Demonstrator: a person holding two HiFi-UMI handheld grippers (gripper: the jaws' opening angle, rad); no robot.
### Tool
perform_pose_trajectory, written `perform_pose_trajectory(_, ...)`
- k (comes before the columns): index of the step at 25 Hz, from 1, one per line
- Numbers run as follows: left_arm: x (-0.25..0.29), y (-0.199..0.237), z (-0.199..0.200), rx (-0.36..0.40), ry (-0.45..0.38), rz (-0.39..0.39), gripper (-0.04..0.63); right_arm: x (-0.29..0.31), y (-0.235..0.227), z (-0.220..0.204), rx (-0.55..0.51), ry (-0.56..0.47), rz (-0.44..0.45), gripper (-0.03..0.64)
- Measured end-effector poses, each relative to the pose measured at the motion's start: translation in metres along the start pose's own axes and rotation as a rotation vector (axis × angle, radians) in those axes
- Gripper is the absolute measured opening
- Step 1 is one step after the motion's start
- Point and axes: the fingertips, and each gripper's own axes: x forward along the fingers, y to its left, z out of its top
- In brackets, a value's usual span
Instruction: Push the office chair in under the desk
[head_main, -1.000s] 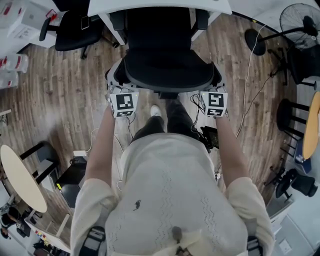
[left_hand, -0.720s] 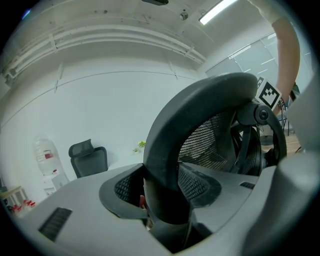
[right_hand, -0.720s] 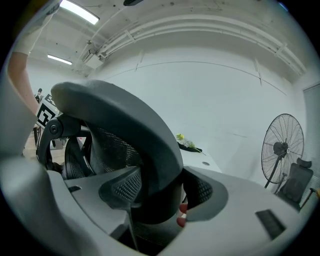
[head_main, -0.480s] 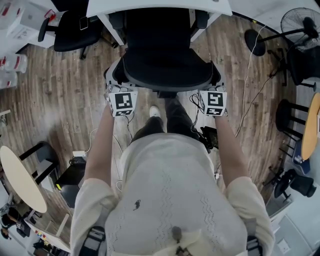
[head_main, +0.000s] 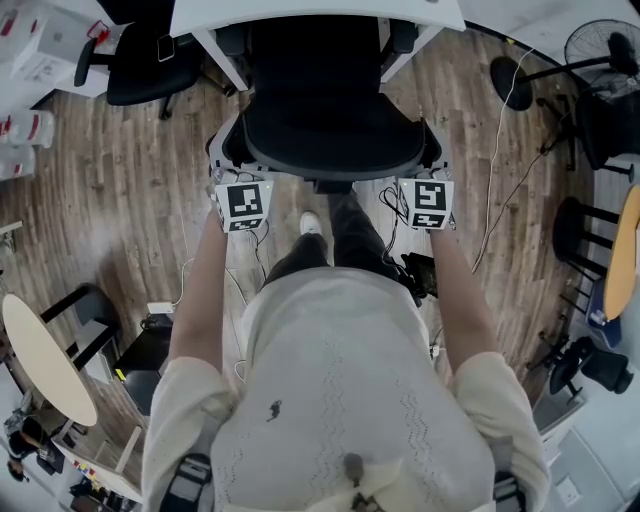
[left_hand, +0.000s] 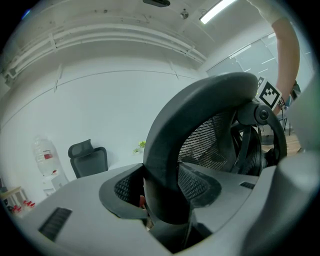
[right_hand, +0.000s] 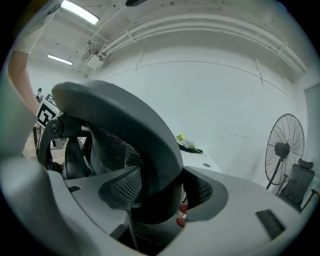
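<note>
The black office chair (head_main: 325, 120) stands in front of me, its seat partly under the white desk (head_main: 300, 12) at the top of the head view. My left gripper (head_main: 232, 165) is shut on the left side of the chair's backrest rim (left_hand: 200, 100), which fills the space between its jaws (left_hand: 165, 200). My right gripper (head_main: 432, 160) is shut on the right side of the same rim (right_hand: 115, 110), which the jaws (right_hand: 155, 200) clamp from both sides. Both marker cubes sit just behind the backrest.
A second black office chair (head_main: 150, 60) stands at the upper left beside the desk. A floor fan (head_main: 600, 45) and cables (head_main: 500, 150) are at the upper right, dark stools (head_main: 580, 230) at the right. A round table (head_main: 45, 355) is at the lower left.
Both grippers and the chair have slid a little toward the desk, up the head view. The grip on the backrest is unchanged.
</note>
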Motion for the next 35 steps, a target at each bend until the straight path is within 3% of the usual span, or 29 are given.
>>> perform_pose_trajectory(35, 0.055, 0.017, -0.002, -0.002, 0.012, 0.026, 0.233, 0.057, -0.027, 0.009, -0.012, -0.01, 0.016, 0.268)
